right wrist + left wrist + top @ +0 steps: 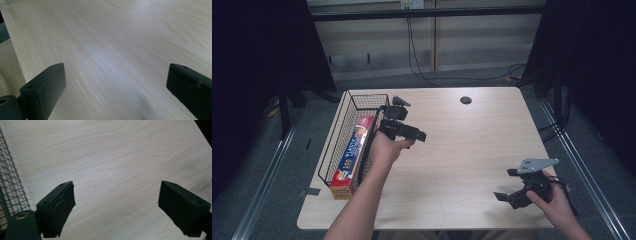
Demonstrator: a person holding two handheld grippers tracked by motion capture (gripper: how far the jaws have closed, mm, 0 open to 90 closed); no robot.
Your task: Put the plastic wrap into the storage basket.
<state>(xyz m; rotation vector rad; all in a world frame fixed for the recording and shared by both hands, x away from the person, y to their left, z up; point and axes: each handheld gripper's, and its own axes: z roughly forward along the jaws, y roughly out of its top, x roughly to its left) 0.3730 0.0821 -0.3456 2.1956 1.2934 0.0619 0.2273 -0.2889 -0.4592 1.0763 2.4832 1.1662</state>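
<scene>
My left gripper (410,125) hovers over the left part of the table, just right of a black wire basket (335,131), held in a hand. Its jaws stand wide apart with nothing between them, above bare wood (117,170). A long box (354,152) with an orange, blue and red label lies lengthwise inside the basket. My right gripper (506,184) sits low near the table's front right corner, held in the other hand and pointing left. It is open too, with bare wood (117,62) between its jaws.
The light wooden table (462,150) has a small black round disc (465,100) near its far edge. The basket's mesh wall (10,182) runs along the left of the left gripper view. Dark curtains and cables stand behind the table.
</scene>
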